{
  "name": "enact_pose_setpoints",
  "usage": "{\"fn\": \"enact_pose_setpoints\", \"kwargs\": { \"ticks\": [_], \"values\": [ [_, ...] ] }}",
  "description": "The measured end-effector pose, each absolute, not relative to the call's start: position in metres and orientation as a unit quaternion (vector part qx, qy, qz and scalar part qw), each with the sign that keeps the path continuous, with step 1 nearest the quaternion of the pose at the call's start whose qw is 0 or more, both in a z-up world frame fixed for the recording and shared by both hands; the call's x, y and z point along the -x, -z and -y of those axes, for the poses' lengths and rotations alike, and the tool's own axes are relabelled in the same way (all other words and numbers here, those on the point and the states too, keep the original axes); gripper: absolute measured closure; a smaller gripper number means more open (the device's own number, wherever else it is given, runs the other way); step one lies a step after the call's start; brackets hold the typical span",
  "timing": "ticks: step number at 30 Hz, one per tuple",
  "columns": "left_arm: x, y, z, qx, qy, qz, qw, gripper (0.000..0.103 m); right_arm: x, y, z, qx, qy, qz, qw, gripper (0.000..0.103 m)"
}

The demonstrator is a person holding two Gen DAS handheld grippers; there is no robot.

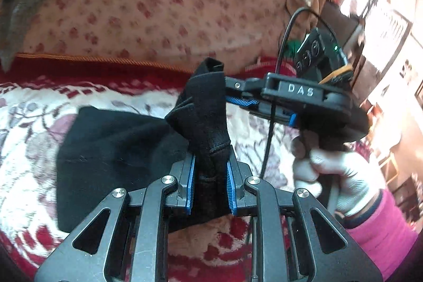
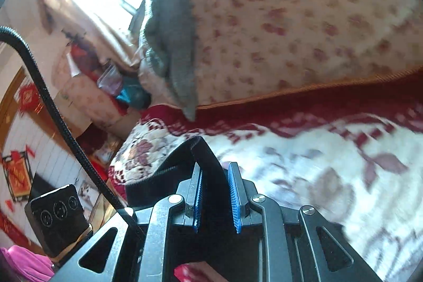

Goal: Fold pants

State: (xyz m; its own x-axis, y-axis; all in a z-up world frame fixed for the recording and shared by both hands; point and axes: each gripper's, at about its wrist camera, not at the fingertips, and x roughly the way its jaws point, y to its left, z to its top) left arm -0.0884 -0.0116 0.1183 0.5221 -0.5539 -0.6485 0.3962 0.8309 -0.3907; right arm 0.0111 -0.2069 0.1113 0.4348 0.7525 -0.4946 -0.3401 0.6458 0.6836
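Note:
Black pants [image 1: 113, 149] lie bunched on a floral red-and-white blanket [image 1: 29, 139]. My left gripper [image 1: 210, 163] is shut on a raised fold of the black pants. My right gripper [image 1: 232, 94] comes in from the right in the left wrist view and is shut on the upper end of the same fold. In the right wrist view my right gripper [image 2: 214, 171] clamps a black band of the pants [image 2: 203, 157] between its blue pads. The rest of the pants is hidden below it there.
A large cushion with a red flower print [image 1: 148, 4] stands behind the blanket, with a grey cloth [image 2: 174, 44] draped over one end. A gloved hand with a pink sleeve [image 1: 343, 176] holds the right gripper. Room furniture [image 2: 31, 149] lies beyond the bed's edge.

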Motion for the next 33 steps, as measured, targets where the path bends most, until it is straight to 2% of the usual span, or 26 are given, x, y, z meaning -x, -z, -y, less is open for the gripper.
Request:
{"fn": "enact_pose_setpoints", "kwargs": {
  "ticks": [11,13,15,16,17,24,30,33],
  "values": [
    [0.092,-0.092,0.040,0.081,0.275,-0.434,0.854,0.084,0.011,-0.068,0.268,-0.289,-0.272,-0.431,0.811,0.085],
    [0.093,-0.091,0.040,0.085,0.273,-0.435,0.854,0.083,0.017,-0.064,0.277,-0.293,-0.255,-0.435,0.812,0.082],
    [0.097,-0.092,0.038,0.095,0.281,-0.436,0.850,0.070,0.023,-0.061,0.285,-0.303,-0.237,-0.441,0.811,0.081],
    [0.099,-0.094,0.037,0.106,0.294,-0.437,0.844,0.055,0.025,-0.061,0.288,-0.309,-0.229,-0.442,0.811,0.080],
    [0.101,-0.096,0.037,0.115,0.308,-0.437,0.837,0.048,0.028,-0.060,0.292,-0.314,-0.224,-0.439,0.812,0.079],
    [0.115,-0.109,0.031,0.108,0.333,-0.426,0.834,0.047,0.052,-0.084,0.302,-0.315,-0.210,-0.418,0.826,0.073],
    [0.104,-0.117,-0.035,0.103,0.258,-0.400,0.873,0.047,0.074,-0.128,0.281,-0.280,-0.244,-0.379,0.848,0.070],
    [0.088,-0.115,-0.062,0.102,0.206,-0.399,0.888,0.047,0.078,-0.131,0.255,-0.274,-0.279,-0.384,0.837,0.069]
  ]
}}
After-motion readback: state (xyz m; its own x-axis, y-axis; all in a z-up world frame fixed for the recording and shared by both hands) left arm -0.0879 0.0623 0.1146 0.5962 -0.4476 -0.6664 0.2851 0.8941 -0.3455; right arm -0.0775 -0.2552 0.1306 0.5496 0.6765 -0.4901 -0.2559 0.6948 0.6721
